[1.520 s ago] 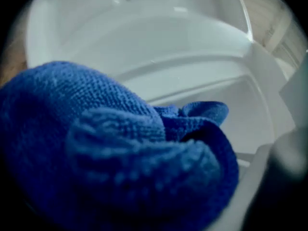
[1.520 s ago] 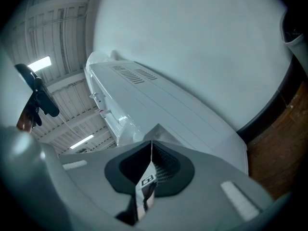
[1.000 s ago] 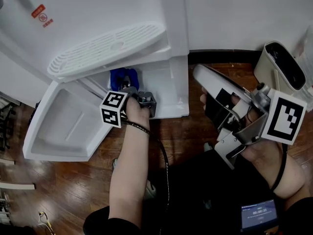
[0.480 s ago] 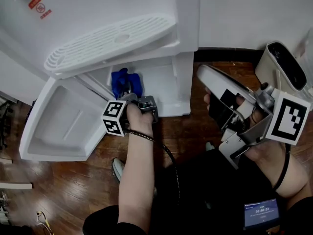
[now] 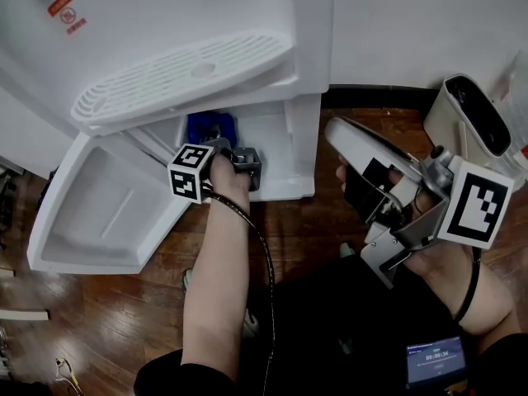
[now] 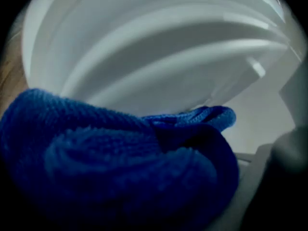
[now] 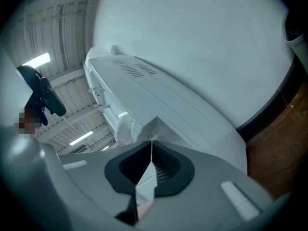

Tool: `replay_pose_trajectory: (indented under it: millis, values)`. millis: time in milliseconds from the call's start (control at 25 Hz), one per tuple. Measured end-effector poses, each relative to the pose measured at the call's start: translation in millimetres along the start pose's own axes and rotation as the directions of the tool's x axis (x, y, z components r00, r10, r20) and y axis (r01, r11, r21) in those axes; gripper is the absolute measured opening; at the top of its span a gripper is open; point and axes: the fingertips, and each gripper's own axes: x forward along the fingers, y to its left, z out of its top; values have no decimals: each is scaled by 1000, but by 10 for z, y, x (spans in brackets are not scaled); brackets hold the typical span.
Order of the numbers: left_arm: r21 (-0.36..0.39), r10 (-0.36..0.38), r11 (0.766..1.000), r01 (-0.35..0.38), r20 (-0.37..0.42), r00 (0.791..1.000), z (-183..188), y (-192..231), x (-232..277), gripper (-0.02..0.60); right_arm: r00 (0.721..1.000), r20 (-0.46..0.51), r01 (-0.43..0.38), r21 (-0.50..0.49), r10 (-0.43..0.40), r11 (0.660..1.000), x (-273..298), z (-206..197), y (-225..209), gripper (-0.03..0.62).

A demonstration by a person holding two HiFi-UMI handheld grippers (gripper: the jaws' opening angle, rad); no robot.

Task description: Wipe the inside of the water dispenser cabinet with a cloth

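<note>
**Operator:** Okay, nearest first. What's by me?

**Annotator:** There's a small lit screen [image 5: 437, 361] at your lower right. Your left forearm [image 5: 216, 287] runs up the middle over the wood floor [image 5: 309, 221], with a black cable [image 5: 266, 262] looping beside it.

**Operator:** Right side?

**Annotator:** You hold your right gripper [image 5: 335, 130] out over the floor, well apart from the cabinet. Its marker cube [image 5: 474, 205] sits by your wrist. The jaws are pressed together with nothing between them. Past it, a white container [image 5: 474, 118] stands against the wall.

**Operator:** And the left?

**Annotator:** Your left gripper [image 5: 221, 145] reaches into the open lower cabinet [image 5: 276, 151], its marker cube [image 5: 190, 183] just outside the opening. It's pinching the blue cloth [image 5: 211, 125]. In the left gripper view the bunched cloth [image 6: 120, 167] fills the lower half and covers the jaws.

**Operator:** Where exactly is the cloth?

**Annotator:** It's inside the cabinet, toward the left of the opening and just under the drip tray [image 5: 181, 77]. The white inner wall [image 6: 168, 57] is right behind it. I can't tell whether the cloth presses on that wall.

**Operator:** Anything further out?

**Annotator:** The cabinet door [image 5: 107, 213] hangs wide open to your left, inner side up. Above is the white dispenser body [image 5: 165, 15], with a red sticker [image 5: 64, 10] near its top left.
</note>
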Motion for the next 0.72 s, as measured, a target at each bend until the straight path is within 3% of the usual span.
replay_pose_trajectory:
  millis: [120,200,240,280,360,400,440,480,560,600,640,720]
  values:
    - [85,14,996,-9,-69,998,-151,-104,107,161,1000,-5,-3,-4,3,1000,-3,-7,6,11]
    - [264,37,964,1,-139,990,-304,-218,96,161,1000,-4,-10,-1,10,1000,-5,-16,16,11]
    - [384,57,923,16,-178,982,-396,-269,70,161,1000,-3,-12,3,12,1000,-5,-21,20,11]
    - [513,85,858,39,-215,973,-492,-304,42,161,1000,-3,-13,6,13,1000,-4,-24,23,11]
    - [738,159,669,92,-263,952,-652,-325,3,161,1000,-2,-13,9,13,1000,0,-18,29,11]
    - [811,192,575,110,-264,945,-682,-319,4,161,1000,-1,-14,9,14,1000,3,-12,36,11]
    - [859,217,500,112,-249,944,-661,-306,20,163,1000,0,-17,8,17,1000,5,-7,44,11]
    - [889,235,447,94,-219,947,-588,-289,46,163,1000,0,-20,5,20,1000,7,-6,54,11]
    - [924,258,382,22,-129,958,-362,-261,113,163,1000,-3,-26,0,26,1000,13,-12,74,11]
    - [932,267,362,-11,-92,959,-274,-246,143,163,1000,-6,-30,-1,30,1000,16,-17,83,11]
    - [934,279,355,-30,-76,957,-240,-221,165,163,999,-9,-33,-2,33,999,19,-23,89,11]
    - [930,304,367,-26,-93,948,-313,-169,181,163,999,-14,-33,0,33,999,17,-30,82,11]
